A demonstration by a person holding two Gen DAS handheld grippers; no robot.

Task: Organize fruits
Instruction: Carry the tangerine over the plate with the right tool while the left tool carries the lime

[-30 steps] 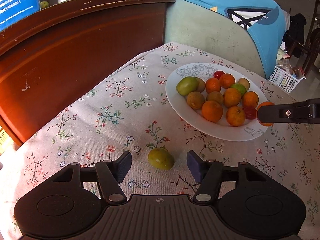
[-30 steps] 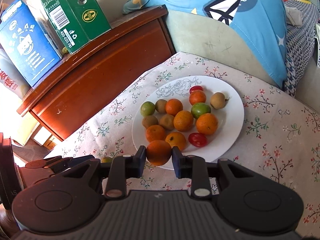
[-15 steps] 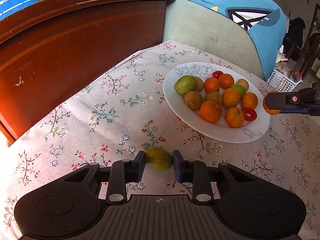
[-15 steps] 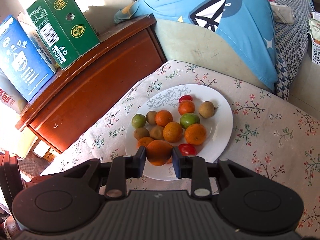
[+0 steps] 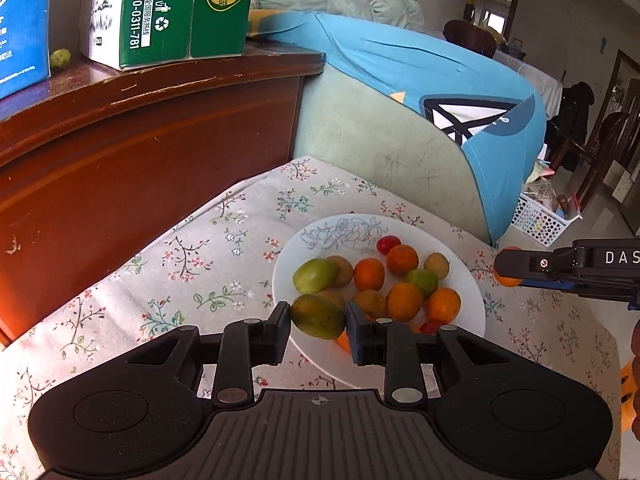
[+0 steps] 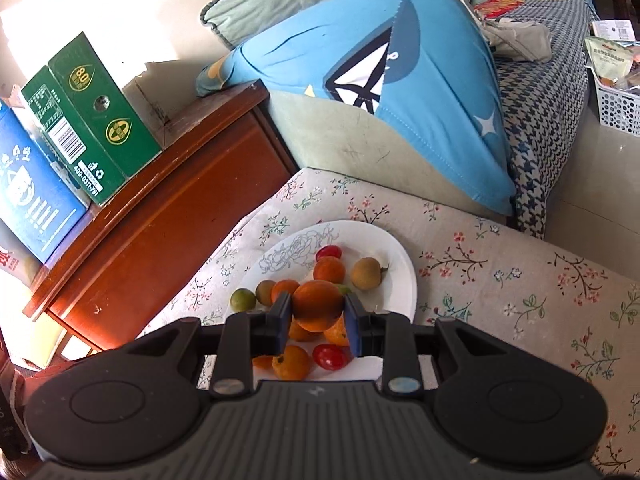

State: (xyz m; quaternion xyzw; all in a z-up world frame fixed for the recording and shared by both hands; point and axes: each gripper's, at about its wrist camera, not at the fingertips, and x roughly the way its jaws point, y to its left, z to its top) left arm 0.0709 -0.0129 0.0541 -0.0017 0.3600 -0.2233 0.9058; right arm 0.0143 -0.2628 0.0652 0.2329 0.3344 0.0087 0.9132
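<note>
Left wrist: left hand-held gripper (image 5: 318,326) clenches green-yellow fruit (image 5: 318,317) above plate (image 5: 470,322).

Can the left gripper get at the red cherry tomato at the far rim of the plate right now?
Probably not yet. The left gripper is shut on a green-orange fruit, so its jaws are full. The cherry tomato lies exposed beyond the piled fruit on the plate.
</note>
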